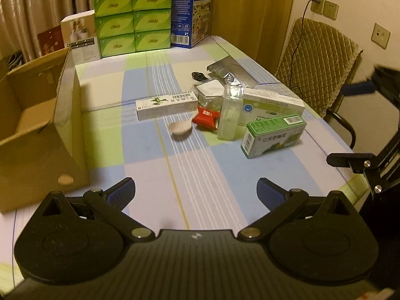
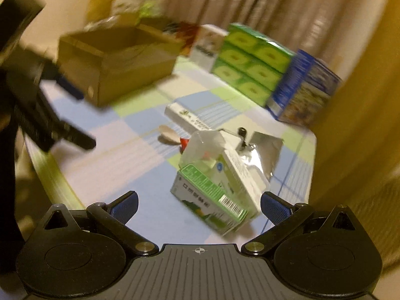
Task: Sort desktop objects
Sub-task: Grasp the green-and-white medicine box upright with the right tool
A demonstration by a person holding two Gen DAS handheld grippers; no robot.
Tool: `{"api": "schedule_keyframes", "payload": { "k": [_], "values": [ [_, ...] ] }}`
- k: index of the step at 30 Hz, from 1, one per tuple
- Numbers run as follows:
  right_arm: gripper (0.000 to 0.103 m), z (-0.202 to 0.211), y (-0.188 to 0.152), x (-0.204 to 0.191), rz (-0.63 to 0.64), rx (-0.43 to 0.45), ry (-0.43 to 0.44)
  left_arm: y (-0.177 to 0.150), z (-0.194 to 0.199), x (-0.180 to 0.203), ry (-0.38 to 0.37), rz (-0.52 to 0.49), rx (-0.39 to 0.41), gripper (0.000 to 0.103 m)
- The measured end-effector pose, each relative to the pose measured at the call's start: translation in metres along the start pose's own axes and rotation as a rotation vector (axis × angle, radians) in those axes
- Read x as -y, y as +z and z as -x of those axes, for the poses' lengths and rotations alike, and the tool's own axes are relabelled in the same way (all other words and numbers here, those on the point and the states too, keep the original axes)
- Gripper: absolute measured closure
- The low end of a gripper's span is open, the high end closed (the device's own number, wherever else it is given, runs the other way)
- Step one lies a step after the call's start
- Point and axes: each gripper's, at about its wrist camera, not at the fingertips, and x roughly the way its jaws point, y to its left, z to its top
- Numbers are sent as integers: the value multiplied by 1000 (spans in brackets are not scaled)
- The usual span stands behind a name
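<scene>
Desk (image 1: 175,180) under a pastel checked cloth, curtains behind, quilted chair (image 1: 317,62) off to the far right. Your left tongs (image 1: 196,192) are spread wide with nothing between the blue pads, held over bare cloth at the near edge. Your right tongs (image 2: 198,206) are also wide and hold nothing; that view is motion-blurred.

Ahead and right of your left tongs is the clutter: green medicine box (image 1: 273,135) nearest, clear plastic bottle (image 1: 230,112) lying just left of it, red wrapper (image 1: 206,118) touching the bottle's left side, pale spoon (image 1: 181,127) beside that. Long white box (image 1: 166,105) sits farther ahead, roughly centre. Larger white-green box (image 1: 272,105) lies behind the green one, silver foil pouch (image 1: 230,71) beyond it.

Open cardboard box (image 1: 37,125) stands close on the left of your left tongs. Green tissue packs (image 1: 132,20) and a blue carton (image 1: 191,12) are stacked far ahead at the curtain.

From the right tongs, the green medicine box (image 2: 212,197) sits just ahead, between the fingers' line and slightly right, not touched.
</scene>
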Motion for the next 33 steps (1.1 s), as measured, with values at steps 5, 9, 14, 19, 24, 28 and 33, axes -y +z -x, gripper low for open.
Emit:
{"api": "schedule_keyframes", "payload": {
  "k": [5,9,14,19,24,28,33],
  "values": [
    [2,-36,3,15,143,-39,123,12,-26,-1,-3,-94,-18,1],
    [18,-65,4,20,275,-84,192,17,-50,-5,-9,-128,-27,1],
    [30,-103,-2,30,348,-143,230,19,-80,-11,-20,-153,-50,1],
    [40,-130,-6,42,359,-201,270,20,-101,-13,-52,-166,-60,2],
    [44,-142,-10,47,352,-258,281,24,-117,-12,-59,-191,-36,2],
    [64,-145,-9,51,311,-300,288,25,-127,-14,-61,-198,-32,2],
    [75,-145,-6,53,169,-333,273,27,-135,-16,-60,-204,-26,2]
  ]
}}
